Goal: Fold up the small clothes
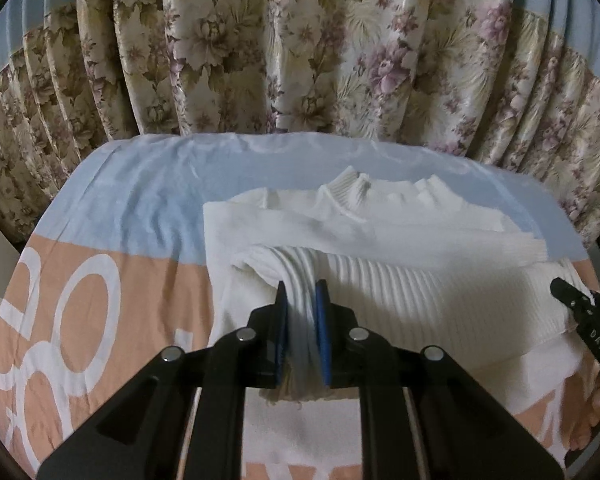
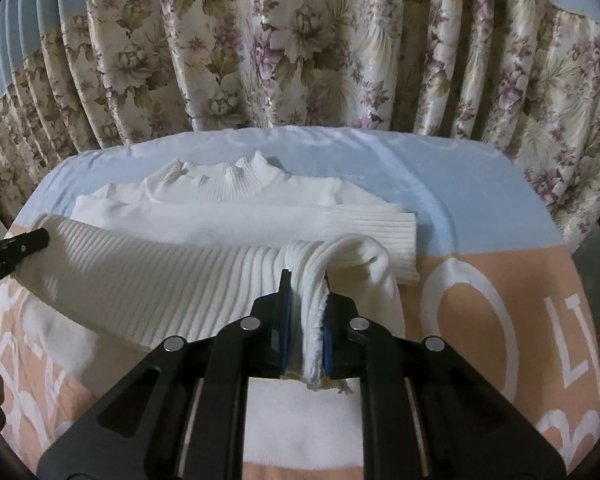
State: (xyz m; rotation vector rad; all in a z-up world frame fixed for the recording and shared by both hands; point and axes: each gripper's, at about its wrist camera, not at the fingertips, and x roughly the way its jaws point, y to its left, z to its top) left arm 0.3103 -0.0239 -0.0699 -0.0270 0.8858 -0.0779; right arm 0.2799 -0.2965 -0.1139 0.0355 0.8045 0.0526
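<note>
There are two grippers and one sweater. The left gripper (image 1: 302, 304) is closed on a bunch of ribbed hem at the left near corner of the sweater (image 1: 400, 292); the white knit fills the gap between its two blue pads (image 1: 322, 320) and hangs out a little below them. The right gripper (image 2: 305, 300) is clamped in the same way on the hem at the right near corner of the sweater (image 2: 172, 280), with the fabric squeezed between its pads and some frayed threads under them. In each wrist view the other gripper shows only as a black tip at the edge of the sweater.

The sweater lies on one cloth (image 1: 100, 280), which is peach with big white letters on the near part and pale blue on the far part. Between the two grippers the near hem is lifted and laid back over the body, so a ribbed band crosses the sweater. Beyond this band one sleeve (image 2: 340, 224) lies folded across the chest. At the far end of the sweater is the ribbed collar (image 1: 380, 194), on the blue part of the cloth. Behind the cloth hangs a flowered curtain (image 1: 300, 48).
</note>
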